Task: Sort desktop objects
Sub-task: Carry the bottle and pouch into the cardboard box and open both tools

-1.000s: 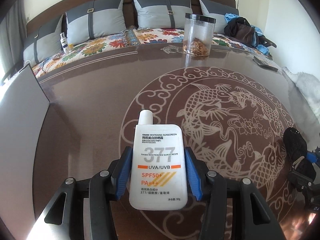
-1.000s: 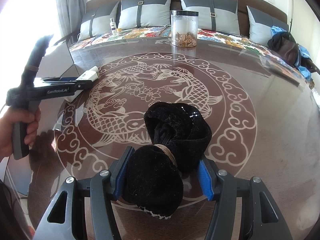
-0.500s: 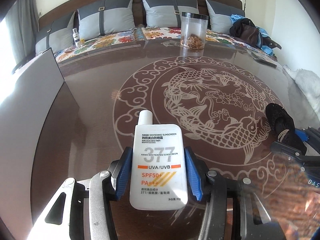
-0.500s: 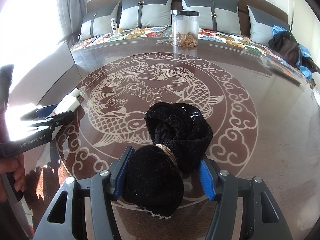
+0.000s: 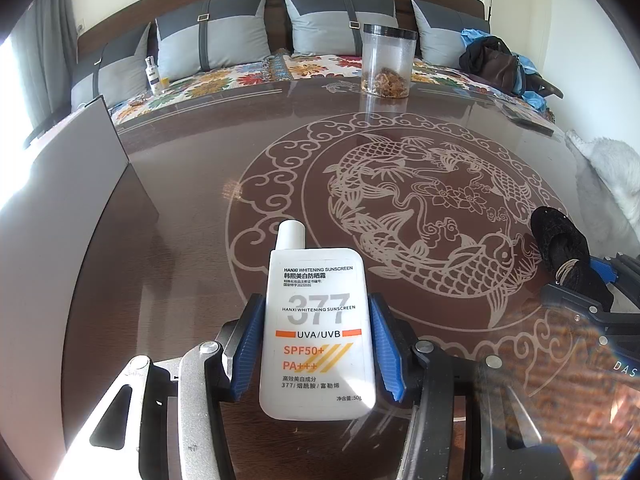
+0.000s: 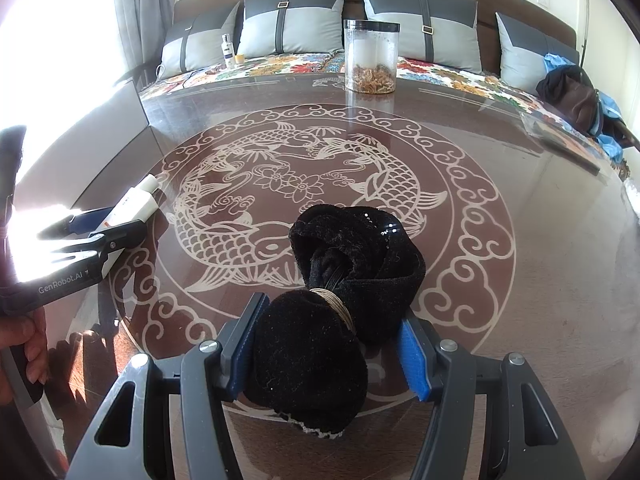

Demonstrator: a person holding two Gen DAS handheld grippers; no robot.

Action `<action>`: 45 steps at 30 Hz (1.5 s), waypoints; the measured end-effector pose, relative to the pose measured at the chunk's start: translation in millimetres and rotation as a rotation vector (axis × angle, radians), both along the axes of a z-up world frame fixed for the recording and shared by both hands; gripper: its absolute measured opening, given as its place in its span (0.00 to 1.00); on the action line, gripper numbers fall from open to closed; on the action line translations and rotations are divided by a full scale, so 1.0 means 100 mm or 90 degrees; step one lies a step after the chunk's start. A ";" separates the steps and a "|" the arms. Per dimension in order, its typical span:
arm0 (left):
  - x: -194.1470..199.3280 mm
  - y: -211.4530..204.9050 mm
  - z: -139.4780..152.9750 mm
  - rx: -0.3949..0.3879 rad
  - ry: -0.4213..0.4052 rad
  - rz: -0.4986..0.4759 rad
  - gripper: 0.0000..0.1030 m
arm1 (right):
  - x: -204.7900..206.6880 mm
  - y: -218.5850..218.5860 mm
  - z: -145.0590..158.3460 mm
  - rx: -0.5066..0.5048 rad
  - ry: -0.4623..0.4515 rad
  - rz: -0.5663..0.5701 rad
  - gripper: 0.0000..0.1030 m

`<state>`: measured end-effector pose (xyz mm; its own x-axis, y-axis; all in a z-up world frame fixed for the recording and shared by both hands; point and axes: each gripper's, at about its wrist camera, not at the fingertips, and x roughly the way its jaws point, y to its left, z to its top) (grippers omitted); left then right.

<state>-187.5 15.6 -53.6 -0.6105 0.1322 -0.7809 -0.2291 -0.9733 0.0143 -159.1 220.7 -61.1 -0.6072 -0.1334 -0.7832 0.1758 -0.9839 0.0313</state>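
A white sunscreen bottle (image 5: 316, 320) stands cap-forward between the blue pads of my left gripper (image 5: 316, 304), which is shut on its sides above the glass table (image 5: 192, 208) with the koi pattern. From the right wrist view, the left gripper (image 6: 116, 224) is at the left, with the bottle (image 6: 134, 206) poking out. My right gripper (image 6: 334, 312) is shut on a black velvet hair bow (image 6: 320, 340) with a gold wire band. In the left wrist view, the bow (image 5: 560, 240) and the right gripper (image 5: 592, 280) are at the right edge.
A clear jar (image 5: 386, 62) with a black lid and dried bits stands at the table's far edge. A grey board (image 5: 60, 184) rises along the left side. Cushions, a small bottle (image 5: 153, 74) and a dark bag (image 5: 496, 64) lie on the sofa behind. A hand (image 6: 24, 344) holds the left handle.
The left gripper carried the sunscreen bottle across the table toward the near left side of the right wrist view, then stopped. The right gripper and the bow stayed where they were.
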 end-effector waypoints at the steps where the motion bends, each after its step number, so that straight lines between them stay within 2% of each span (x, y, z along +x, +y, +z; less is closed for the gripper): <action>1: 0.00 0.00 0.00 0.000 0.000 0.000 0.50 | 0.00 0.00 0.00 0.001 0.000 0.000 0.60; 21: 0.01 -0.01 0.00 0.003 0.000 0.000 0.50 | -0.01 0.00 -0.01 -0.001 0.000 0.002 0.61; 25: 0.24 -0.06 0.03 0.046 -0.015 0.010 0.49 | 0.00 0.01 0.00 -0.004 0.001 0.002 0.61; 27: 0.46 -0.14 0.04 0.095 -0.028 0.021 0.49 | 0.04 0.02 0.00 -0.018 0.000 -0.002 0.60; 29: 0.71 -0.25 0.05 0.129 -0.035 0.037 0.49 | 0.21 0.07 0.02 -0.062 0.001 -0.018 0.58; 33: 1.15 -0.41 0.09 0.155 -0.036 0.048 0.49 | 0.74 0.04 0.05 -0.102 -0.013 -0.031 0.54; 35: 1.28 -0.49 0.19 0.179 -0.028 0.050 0.49 | 0.99 -0.02 0.06 -0.109 -0.012 -0.041 0.53; 39: 1.57 -0.65 0.53 0.192 0.027 0.044 0.49 | 1.35 -0.24 0.17 -0.082 0.014 -0.017 0.51; 42: 1.78 -0.89 0.81 0.212 0.056 0.051 0.49 | 1.47 -0.43 0.34 -0.072 0.034 0.006 0.51; 45: 1.96 -1.30 1.14 0.228 0.102 0.086 0.49 | 1.51 -0.72 0.60 -0.076 0.060 0.047 0.51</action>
<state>8.2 -114.0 60.6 -0.7510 0.2887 -0.5939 -0.1215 -0.9444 -0.3054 -8.5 148.7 -0.8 -0.6627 -0.2684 -0.6991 0.2549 -0.9587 0.1263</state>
